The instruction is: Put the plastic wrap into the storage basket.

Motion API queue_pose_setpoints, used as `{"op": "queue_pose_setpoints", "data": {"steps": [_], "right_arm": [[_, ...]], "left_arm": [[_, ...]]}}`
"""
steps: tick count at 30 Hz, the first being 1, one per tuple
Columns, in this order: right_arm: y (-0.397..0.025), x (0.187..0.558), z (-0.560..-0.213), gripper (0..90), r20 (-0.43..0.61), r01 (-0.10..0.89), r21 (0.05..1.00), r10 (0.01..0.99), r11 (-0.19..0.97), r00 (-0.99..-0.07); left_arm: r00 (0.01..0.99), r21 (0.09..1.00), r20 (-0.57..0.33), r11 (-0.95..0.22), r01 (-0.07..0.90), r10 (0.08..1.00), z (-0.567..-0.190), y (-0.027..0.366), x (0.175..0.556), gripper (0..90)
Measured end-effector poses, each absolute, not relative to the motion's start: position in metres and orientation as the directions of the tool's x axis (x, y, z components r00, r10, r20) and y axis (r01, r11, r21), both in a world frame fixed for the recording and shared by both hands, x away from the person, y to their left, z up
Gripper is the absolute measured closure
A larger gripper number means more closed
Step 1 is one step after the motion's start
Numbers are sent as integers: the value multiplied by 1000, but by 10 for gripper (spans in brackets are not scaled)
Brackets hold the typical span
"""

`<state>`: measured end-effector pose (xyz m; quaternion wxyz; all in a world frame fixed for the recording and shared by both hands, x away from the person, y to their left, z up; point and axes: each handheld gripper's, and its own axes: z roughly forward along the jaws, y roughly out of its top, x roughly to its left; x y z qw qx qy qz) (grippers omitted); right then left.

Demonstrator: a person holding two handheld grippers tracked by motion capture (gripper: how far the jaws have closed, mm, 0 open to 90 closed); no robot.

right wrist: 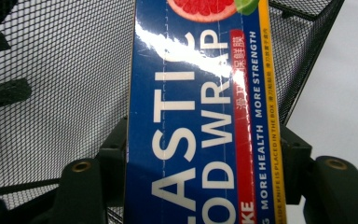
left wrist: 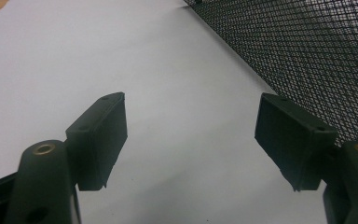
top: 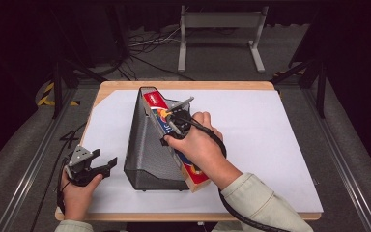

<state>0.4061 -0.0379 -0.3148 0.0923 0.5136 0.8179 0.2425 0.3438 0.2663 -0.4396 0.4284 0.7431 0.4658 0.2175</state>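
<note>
A long blue and red box of plastic food wrap [top: 154, 100] lies lengthwise in the open top of a black mesh holder [top: 145, 145] that stands on a white sheet [top: 265, 140]. My right gripper [top: 175, 124] is shut on the box near its middle. In the right gripper view, the box [right wrist: 200, 93] runs up between the jaws of the right gripper [right wrist: 205, 158], with the mesh holder [right wrist: 51, 93] behind it. My left gripper [top: 105, 160] rests open on the sheet just left of the holder's near corner. In the left gripper view, the left gripper [left wrist: 191, 140] holds nothing, and the mesh wall [left wrist: 298, 46] is at the right.
The wooden table [top: 183, 85] shows around the sheet's edges. Bare sheet lies to the right of the holder and to its left [left wrist: 98, 56]. On the floor beyond the table are a white metal stand [top: 220, 21] and loose cables [top: 145, 41].
</note>
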Motion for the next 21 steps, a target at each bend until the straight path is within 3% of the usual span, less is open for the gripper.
{"op": "queue_pose_setpoints", "data": {"steps": [21], "right_arm": [[-23,422,-344,388,50,845,367,898,390,-437]], "left_arm": [[478,837,-73,-207,506,875,-440,267,344,257]]}}
